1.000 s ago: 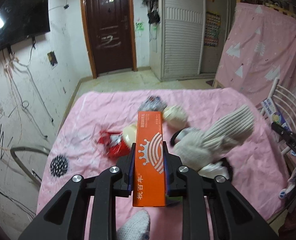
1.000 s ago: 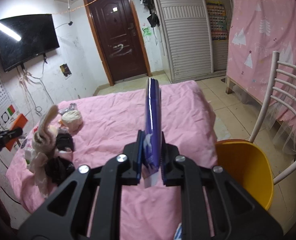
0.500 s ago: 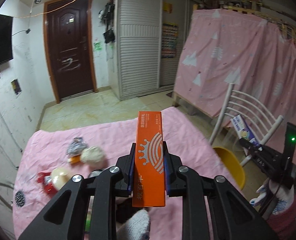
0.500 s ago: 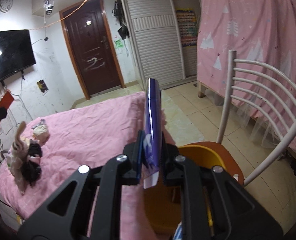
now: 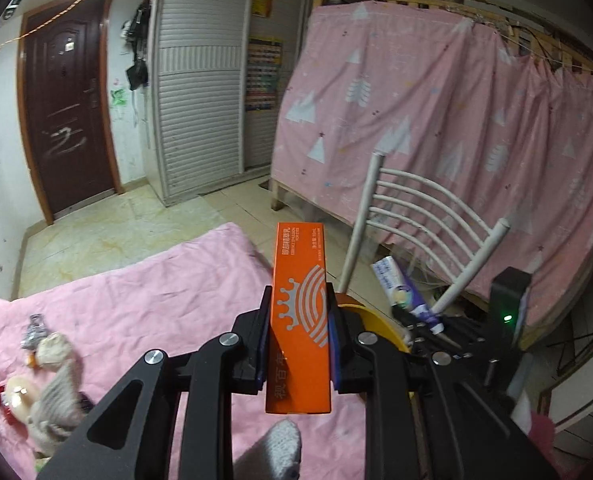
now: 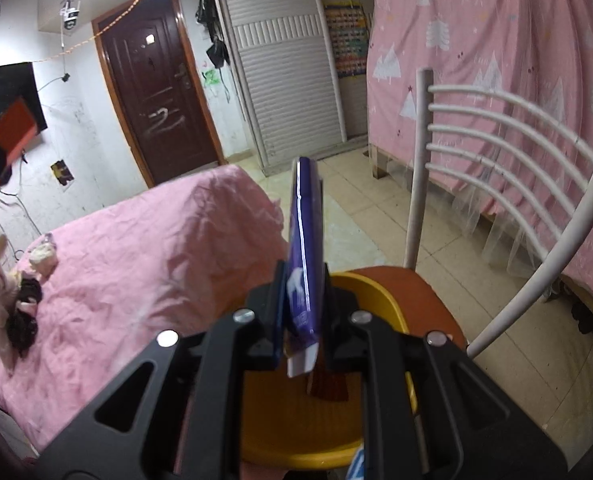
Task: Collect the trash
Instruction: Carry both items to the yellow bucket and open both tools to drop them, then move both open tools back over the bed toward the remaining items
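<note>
Both boxes swung over yellow bin (image 6: 380,300).

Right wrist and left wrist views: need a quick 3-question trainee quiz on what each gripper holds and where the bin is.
1. True or false: the left gripper is shut on an orange box.
2. What does the right gripper hold? A) sock B) purple tube C) nothing
3. The yellow bin sits on a ____.

Key: 1 true; 2 B; 3 chair.
</note>
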`<state>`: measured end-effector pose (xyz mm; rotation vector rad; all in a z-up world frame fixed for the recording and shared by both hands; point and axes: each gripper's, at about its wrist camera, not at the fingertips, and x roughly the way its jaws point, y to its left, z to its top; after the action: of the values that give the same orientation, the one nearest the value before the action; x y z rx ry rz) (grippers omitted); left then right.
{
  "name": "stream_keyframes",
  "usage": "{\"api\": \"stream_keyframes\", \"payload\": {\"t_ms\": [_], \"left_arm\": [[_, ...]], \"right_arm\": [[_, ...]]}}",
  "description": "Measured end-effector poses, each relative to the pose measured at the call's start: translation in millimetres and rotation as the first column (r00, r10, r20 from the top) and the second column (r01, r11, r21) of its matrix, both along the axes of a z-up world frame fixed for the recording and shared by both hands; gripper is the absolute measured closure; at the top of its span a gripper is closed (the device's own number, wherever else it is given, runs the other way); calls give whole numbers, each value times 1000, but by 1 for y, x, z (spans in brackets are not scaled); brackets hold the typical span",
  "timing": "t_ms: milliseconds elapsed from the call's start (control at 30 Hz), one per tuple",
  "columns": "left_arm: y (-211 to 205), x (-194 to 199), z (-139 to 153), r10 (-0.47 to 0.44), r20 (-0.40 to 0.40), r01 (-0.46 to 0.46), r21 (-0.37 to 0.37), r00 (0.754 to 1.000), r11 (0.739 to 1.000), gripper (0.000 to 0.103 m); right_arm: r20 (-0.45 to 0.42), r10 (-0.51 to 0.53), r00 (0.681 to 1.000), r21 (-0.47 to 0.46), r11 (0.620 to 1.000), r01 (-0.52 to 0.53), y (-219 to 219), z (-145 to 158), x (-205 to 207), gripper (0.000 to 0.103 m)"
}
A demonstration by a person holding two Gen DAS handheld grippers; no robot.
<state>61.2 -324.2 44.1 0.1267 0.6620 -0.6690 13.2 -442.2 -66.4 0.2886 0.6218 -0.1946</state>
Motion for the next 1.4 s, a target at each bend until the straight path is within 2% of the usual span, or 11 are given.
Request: {"api": "stream_keyframes", "payload": {"t_ms": [67,133,300,533,633,733,800,1100,1400], "left_arm": [[-21,2,-6,-23,-20,23,10,1000,1000,90],[-39,3,-12,-39,-35,40,22,999,999,90],[-71,10,-26,-81,-83,83,24,993,996,90],[-109,15,-43,-105,-111,111,56,988,992,89],[-118,16,-47,-117,-127,126,60,985,990,84],[-120,16,-48,-119,-131,128,61,984,990,72],[-118,15,-48,-116,-126,125,64,985,990,69],[-95,5,-33,-127,-105,131,28,986,991,68],[-54,-11,-4,-115,-57,113,-37,992,993,68]], "right_arm": [[-10,-3,1000,11,1000,3,-4,-7,2,81],[-9,-4,1000,24,1000,5,-9,-10,1,63],[1,-24,1000,46,999,24,-25,-14,-5,62],[-3,-85,996,82,993,85,-51,-20,-17,62],[-3,-88,996,81,993,88,-51,-20,-20,62],[3,-88,996,78,993,87,-50,-17,-20,62],[9,-85,996,76,994,84,-48,-14,-21,62],[20,-76,997,51,996,75,-34,-1,-24,62],[40,-22,999,5,1000,22,1,21,-24,62]]}}
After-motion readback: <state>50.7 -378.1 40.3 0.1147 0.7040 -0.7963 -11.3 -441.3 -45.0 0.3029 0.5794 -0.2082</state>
